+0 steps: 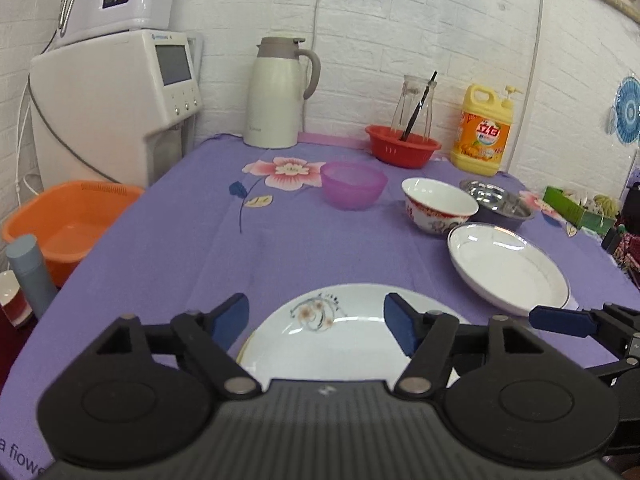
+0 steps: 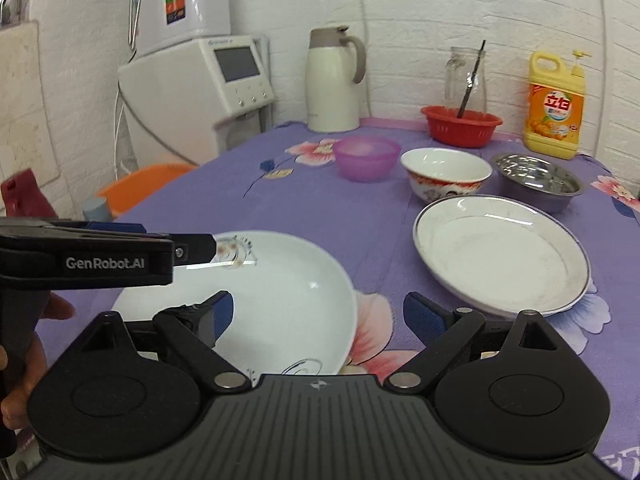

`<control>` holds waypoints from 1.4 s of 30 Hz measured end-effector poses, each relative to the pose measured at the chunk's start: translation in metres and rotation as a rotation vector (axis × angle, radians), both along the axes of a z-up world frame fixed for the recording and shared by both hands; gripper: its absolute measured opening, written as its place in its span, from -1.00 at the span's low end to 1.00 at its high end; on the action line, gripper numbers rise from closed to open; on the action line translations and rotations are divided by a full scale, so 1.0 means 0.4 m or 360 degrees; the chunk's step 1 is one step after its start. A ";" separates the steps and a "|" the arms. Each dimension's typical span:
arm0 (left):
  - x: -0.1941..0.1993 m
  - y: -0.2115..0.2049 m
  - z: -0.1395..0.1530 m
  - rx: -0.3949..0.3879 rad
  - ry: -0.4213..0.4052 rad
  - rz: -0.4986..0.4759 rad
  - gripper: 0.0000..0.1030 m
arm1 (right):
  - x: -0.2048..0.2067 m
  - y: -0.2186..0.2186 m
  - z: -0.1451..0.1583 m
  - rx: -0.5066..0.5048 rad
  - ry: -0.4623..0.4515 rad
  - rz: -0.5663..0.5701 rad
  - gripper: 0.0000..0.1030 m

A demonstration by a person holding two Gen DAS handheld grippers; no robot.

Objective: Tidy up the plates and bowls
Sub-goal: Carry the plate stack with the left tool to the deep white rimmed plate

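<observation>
We've got our left gripper [image 1: 316,322] spread wide over the near flowered plate [image 1: 340,344]; our right gripper [image 2: 318,316] gapes wide too, holding nothing; the rimmed plate [image 2: 502,254] sits right, with three bowls [image 2: 446,172] beyond on the purple cloth [image 2: 304,208].

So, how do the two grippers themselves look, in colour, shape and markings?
Both are matt black plastic: a ribbed body, two round hubs, linkage arms with silver pivot pins, and blue finger pads. The left gripper carries white "GenRobot.AI" lettering on its side. No cables show.
</observation>
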State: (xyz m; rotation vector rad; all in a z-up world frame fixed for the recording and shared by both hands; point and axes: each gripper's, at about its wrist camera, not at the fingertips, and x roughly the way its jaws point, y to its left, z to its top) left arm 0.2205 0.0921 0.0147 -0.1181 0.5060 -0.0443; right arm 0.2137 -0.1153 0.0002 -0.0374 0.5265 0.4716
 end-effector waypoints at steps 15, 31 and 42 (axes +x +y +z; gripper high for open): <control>0.127 -0.196 0.005 -0.0095 0.0079 -0.0251 0.38 | 0.063 -0.284 0.010 0.0093 0.0047 -0.0465 1.00; 0.323 -0.301 -0.030 -0.0053 0.0302 -0.0360 0.38 | 0.305 -0.327 -0.056 0.0003 0.0154 -0.0429 1.00; 0.454 -0.352 -0.091 -0.0079 0.0478 -0.0403 0.38 | 0.334 -0.319 -0.094 0.0000 0.0201 -0.0392 1.00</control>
